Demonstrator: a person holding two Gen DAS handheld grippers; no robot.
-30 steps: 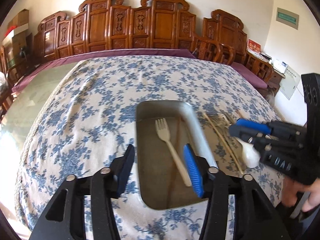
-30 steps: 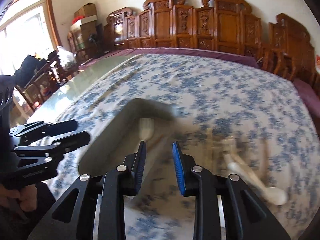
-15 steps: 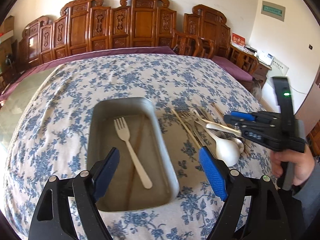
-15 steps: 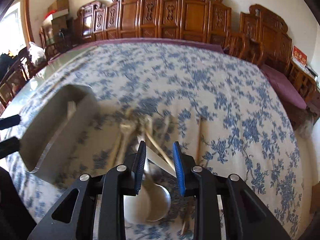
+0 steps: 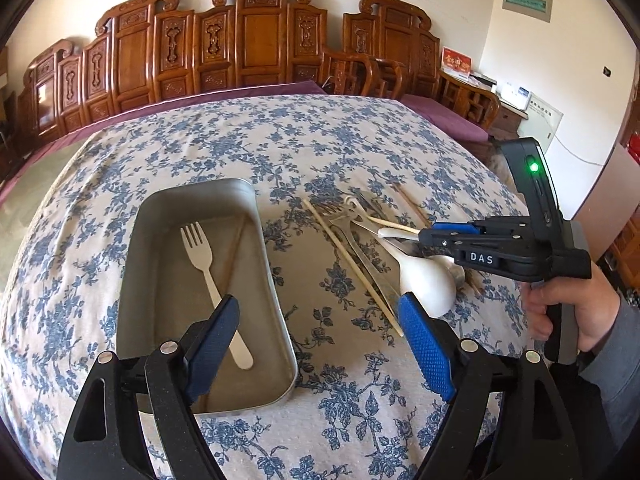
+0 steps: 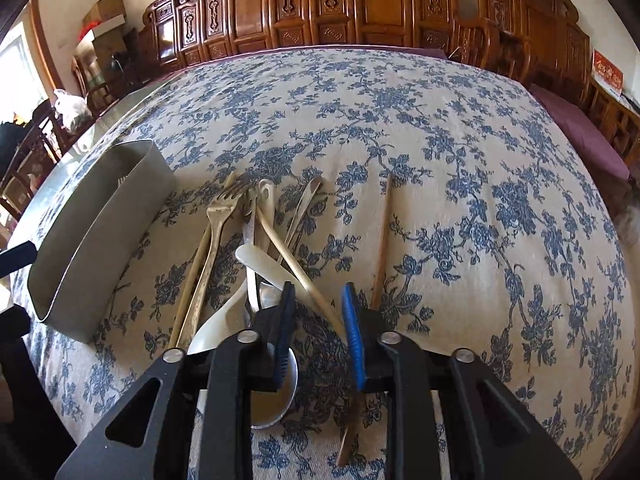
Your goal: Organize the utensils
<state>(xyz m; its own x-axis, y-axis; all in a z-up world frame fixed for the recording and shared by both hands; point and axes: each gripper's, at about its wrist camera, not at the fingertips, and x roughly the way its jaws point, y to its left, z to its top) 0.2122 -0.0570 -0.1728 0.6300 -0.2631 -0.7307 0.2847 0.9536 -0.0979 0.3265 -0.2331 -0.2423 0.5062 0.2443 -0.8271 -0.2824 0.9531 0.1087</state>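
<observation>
A grey metal tray (image 5: 272, 292) (image 6: 100, 216) holds a cream plastic fork (image 5: 208, 272) and a thin stick. Right of it lies a pile of utensils (image 6: 256, 240): wooden fork, chopsticks, metal spoons and a white ceramic spoon (image 5: 424, 284). My left gripper (image 5: 320, 332) is wide open and empty above the tray's near right corner. My right gripper (image 6: 318, 312) (image 5: 424, 236) is narrowly open, low over the pile, with a pale wooden stick (image 6: 296, 264) running between its fingers. A single chopstick (image 6: 382, 240) lies to the right.
The table carries a blue floral cloth (image 6: 440, 140). Carved wooden chairs (image 5: 260, 40) line the far side. A purple cushion (image 6: 576, 128) and a cabinet stand to the right. A person's hand (image 5: 572, 312) grips the right tool.
My right gripper has swung from the tray to the utensil pile and lowered over it. My left gripper has opened wide and shifted right of the tray.
</observation>
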